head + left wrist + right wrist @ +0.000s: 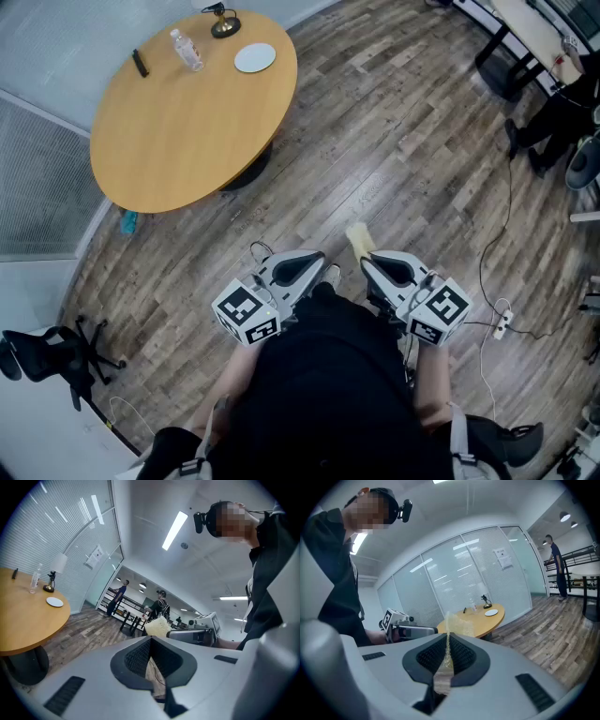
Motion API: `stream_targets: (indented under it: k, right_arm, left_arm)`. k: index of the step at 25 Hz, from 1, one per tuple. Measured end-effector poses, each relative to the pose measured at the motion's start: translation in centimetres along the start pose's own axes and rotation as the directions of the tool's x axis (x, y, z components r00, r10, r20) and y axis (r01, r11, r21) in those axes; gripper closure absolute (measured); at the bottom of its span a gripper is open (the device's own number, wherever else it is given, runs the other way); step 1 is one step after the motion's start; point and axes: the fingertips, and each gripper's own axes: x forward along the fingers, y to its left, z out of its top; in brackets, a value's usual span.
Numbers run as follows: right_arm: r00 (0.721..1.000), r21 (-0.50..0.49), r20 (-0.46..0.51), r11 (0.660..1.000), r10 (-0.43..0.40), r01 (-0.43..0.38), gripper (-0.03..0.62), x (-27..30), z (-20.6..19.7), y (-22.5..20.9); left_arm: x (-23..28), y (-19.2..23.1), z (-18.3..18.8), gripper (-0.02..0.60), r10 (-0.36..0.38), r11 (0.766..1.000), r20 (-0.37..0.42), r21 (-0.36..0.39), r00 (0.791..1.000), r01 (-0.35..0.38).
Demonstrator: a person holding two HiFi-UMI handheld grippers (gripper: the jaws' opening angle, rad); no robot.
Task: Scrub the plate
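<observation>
The white plate [255, 57] lies at the far edge of a round wooden table [178, 131], well ahead of me and to the left; the right gripper view shows the plate [491, 613] small and distant. My right gripper [367, 260] [447, 641] is shut on a thin yellowish scrub sponge [357, 235] [454, 626] that sticks up out of the jaws. My left gripper [321, 265] [151, 641] is held beside it with its jaws closed on nothing. Both grippers are held close to my body, over the floor. The left gripper view catches the sponge [157, 626] too.
On the table also stand a clear bottle [187, 49], a small lamp [223, 21] and a dark remote [140, 63]. A black office chair [42, 352] stands at the left, cables and a power strip [503, 323] lie at the right. People [159, 606] stand by desks far off.
</observation>
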Motion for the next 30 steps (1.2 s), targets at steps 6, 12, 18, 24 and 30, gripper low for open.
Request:
stream_targets:
  k: [6, 12, 18, 24, 30]
  right_arm:
    - [0.999, 0.009, 0.004, 0.999, -0.041, 0.041, 0.568, -1.2, -0.2, -1.2]
    - [0.999, 0.053, -0.024, 0.998, -0.033, 0.035, 0.568, -1.0, -1.5, -1.8]
    - [0.999, 0.077, -0.03, 0.996, -0.04, 0.042, 0.569, 1.0, -1.0, -3.7]
    - [0.994, 0.081, -0.028, 0.991, -0.103, 0.105, 0.568, 3.0, 1.8, -8.5]
    - [0.984, 0.041, 0.008, 0.983, -0.178, 0.177, 0.568, 4.6, 7.9, -14.5]
  left_arm:
    - [1.4, -0.6, -0.3, 0.57, -0.015, 1.0, -0.009, 0.01, 1.0, 0.015]
    - [2.2, -0.9, -0.7, 0.571, -0.016, 1.0, -0.033, -0.006, 0.999, 0.016]
    - [3.9, 1.7, -0.6, 0.57, -0.042, 0.999, -0.055, -0.028, 0.998, 0.041]
    - [7.9, 6.6, 2.2, 0.569, -0.092, 0.996, -0.06, -0.026, 0.994, 0.09]
    - [13.6, 10.6, 8.8, 0.571, -0.177, 0.984, 0.001, -0.023, 0.984, 0.177]
